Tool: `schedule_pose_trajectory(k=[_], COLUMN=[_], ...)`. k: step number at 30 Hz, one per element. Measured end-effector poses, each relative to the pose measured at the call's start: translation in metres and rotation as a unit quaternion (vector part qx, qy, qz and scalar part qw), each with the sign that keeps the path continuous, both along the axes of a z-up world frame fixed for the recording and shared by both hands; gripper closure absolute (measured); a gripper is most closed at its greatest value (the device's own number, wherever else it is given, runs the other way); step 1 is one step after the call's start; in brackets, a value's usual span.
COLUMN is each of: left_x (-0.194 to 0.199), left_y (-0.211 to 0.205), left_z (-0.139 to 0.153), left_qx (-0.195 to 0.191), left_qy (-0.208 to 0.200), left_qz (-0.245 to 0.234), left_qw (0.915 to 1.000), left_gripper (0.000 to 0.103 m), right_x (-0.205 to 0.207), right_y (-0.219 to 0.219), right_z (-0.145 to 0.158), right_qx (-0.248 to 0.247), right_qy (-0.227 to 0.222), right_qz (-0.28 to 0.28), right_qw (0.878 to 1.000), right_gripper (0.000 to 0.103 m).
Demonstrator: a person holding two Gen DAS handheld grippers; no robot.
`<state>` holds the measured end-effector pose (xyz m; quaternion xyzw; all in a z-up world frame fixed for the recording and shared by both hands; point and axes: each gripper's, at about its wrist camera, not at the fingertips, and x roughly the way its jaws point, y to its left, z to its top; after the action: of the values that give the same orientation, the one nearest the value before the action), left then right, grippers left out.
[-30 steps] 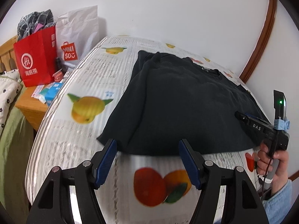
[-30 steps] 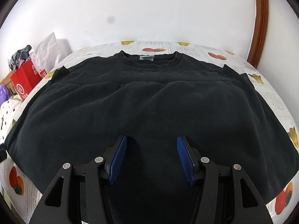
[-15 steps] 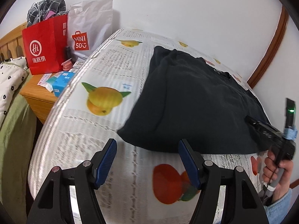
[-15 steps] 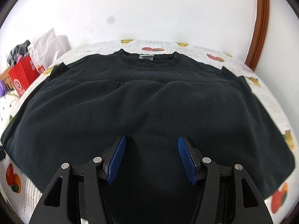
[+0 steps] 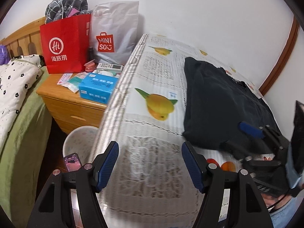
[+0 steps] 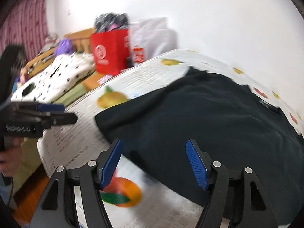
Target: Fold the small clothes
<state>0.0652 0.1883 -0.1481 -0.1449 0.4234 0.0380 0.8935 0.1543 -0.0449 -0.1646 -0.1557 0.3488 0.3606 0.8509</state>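
Observation:
A black sweatshirt (image 5: 218,106) lies flat on the fruit-print table cover (image 5: 152,76), its near left corner toward me; it also fills the right of the right wrist view (image 6: 218,123). My left gripper (image 5: 150,163) is open and empty over the bare cover, left of that corner. My right gripper (image 6: 153,163) is open and empty, hovering above the sweatshirt's near edge. In the left wrist view the right gripper (image 5: 266,144) sits at the garment's near edge. In the right wrist view the left gripper (image 6: 39,115) is at the far left, blurred.
Left of the table stands a wooden nightstand (image 5: 76,102) with a red bag (image 5: 64,45), a white Miniso bag (image 5: 114,32), a blue box (image 5: 96,88) and a remote. A white bin (image 5: 79,142) and a phone (image 5: 73,161) are below. A bed with spotted quilt (image 5: 15,87) lies far left.
Both grippers have swung left. The left one has pulled off the sweatshirt toward the table's left edge. The right one has turned from the garment's middle toward its left corner, with motion blur.

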Motion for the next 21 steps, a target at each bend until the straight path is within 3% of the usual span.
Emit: schedule_pose_trajectory(k=[6, 9, 10, 12, 14, 17, 21], left_x=[0.006, 0.012, 0.013, 0.015, 0.018, 0.024, 0.033], left_y=[0.010, 0.011, 0.012, 0.012, 0.011, 0.001, -0.020], left_z=[-0.002, -0.006, -0.007, -0.008, -0.008, -0.008, -0.008], left_qx=[-0.016, -0.020, -0.023, -0.031, -0.036, -0.033, -0.024], left_qy=[-0.007, -0.007, -0.008, -0.009, -0.010, -0.010, -0.010], left_qz=[-0.002, -0.005, -0.005, -0.007, -0.009, -0.019, -0.046], left_qw=[0.9999, 0.9998, 0.9997, 0.9994, 0.9993, 0.9992, 0.9986], left_gripper=[0.036, 0.036, 0.036, 0.036, 0.036, 0.036, 0.036], right_x=[-0.006, -0.001, 0.000, 0.001, 0.002, 0.006, 0.008], right_y=[0.035, 0.035, 0.034, 0.031, 0.023, -0.001, -0.039], right_z=[-0.022, -0.021, -0.021, -0.021, -0.013, 0.010, 0.044], right_qx=[-0.072, -0.069, -0.068, -0.073, -0.050, 0.028, 0.115], right_qy=[-0.029, -0.022, -0.027, -0.042, -0.039, -0.023, -0.030], right_qz=[0.017, 0.011, 0.004, -0.014, -0.017, -0.040, -0.077], right_qw=[0.997, 0.997, 0.997, 0.996, 0.998, 0.999, 0.990], right_gripper=[0.030, 0.033, 0.038, 0.073, 0.087, 0.089, 0.090])
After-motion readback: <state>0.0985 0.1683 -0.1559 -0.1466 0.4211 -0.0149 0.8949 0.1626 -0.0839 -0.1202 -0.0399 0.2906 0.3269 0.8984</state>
